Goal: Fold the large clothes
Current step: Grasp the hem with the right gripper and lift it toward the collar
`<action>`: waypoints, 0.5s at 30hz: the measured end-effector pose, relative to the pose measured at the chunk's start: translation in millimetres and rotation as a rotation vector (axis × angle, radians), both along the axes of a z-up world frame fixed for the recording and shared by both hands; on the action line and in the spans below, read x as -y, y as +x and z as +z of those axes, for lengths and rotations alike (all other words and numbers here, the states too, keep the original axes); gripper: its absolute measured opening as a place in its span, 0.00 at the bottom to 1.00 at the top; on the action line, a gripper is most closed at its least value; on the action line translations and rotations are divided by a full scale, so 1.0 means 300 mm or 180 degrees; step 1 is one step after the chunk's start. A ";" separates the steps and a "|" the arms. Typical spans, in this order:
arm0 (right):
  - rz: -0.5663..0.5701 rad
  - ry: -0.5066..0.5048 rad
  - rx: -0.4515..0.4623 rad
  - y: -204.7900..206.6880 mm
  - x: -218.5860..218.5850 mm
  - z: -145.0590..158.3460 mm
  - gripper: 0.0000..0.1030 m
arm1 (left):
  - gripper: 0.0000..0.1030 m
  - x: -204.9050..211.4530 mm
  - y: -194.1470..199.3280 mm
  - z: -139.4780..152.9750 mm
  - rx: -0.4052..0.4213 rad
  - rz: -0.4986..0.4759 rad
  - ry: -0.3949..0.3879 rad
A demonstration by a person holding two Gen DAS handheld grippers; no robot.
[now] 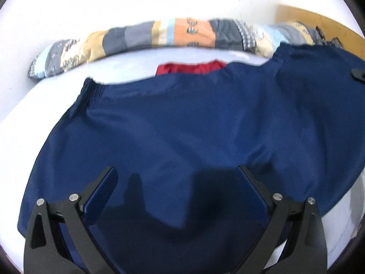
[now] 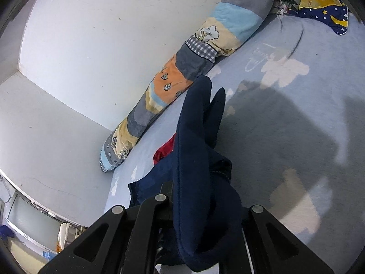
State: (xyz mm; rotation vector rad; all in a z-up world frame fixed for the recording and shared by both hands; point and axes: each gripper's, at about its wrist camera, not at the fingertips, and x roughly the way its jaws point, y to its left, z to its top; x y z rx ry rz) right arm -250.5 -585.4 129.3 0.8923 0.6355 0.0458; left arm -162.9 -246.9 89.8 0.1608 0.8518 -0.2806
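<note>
Navy garment lies spread over the pale blue bed sheet, waistband edge toward the far side of the bed, its gathered elastic corner at the far left. My left claw hangs over the near part of the cloth with its fingers spread wide, nothing between them; its shadow falls on the fabric just ahead. The garment's left edge runs down close to the bed's left side, with only a narrow strip of bare sheet there. My right claw is pressed together on a bunched fold of the same navy cloth, which stands up in a ridge over the fingers and hides the tips; a loose flap pokes up beside it. From the left view the right claw's tip shows at the garment's far right corner. A red garment lies on the sheet just beyond the waistband, partly tucked under the navy edge. Along the bed's far edge, against the white wall, a long patchwork bolster runs the whole length. To the right of my right claw the sheet is open and shaded, well clear as far as a star-print blanket at the far right corner
</note>
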 end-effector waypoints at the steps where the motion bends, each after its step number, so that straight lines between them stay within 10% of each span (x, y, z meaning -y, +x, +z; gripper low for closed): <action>1: 0.0002 -0.0014 0.0006 0.002 -0.004 0.004 0.07 | 0.99 -0.023 0.004 0.009 -0.0054 0.0003 -0.0041; 6: 0.0056 -0.0132 -0.0010 0.012 -0.024 0.025 0.07 | 0.99 -0.164 0.046 0.061 -0.0449 0.0029 -0.0041; 15: 0.0300 -0.0727 -0.0067 0.096 -0.273 0.152 0.07 | 0.99 -0.622 0.104 0.147 -0.0142 0.0862 -0.0289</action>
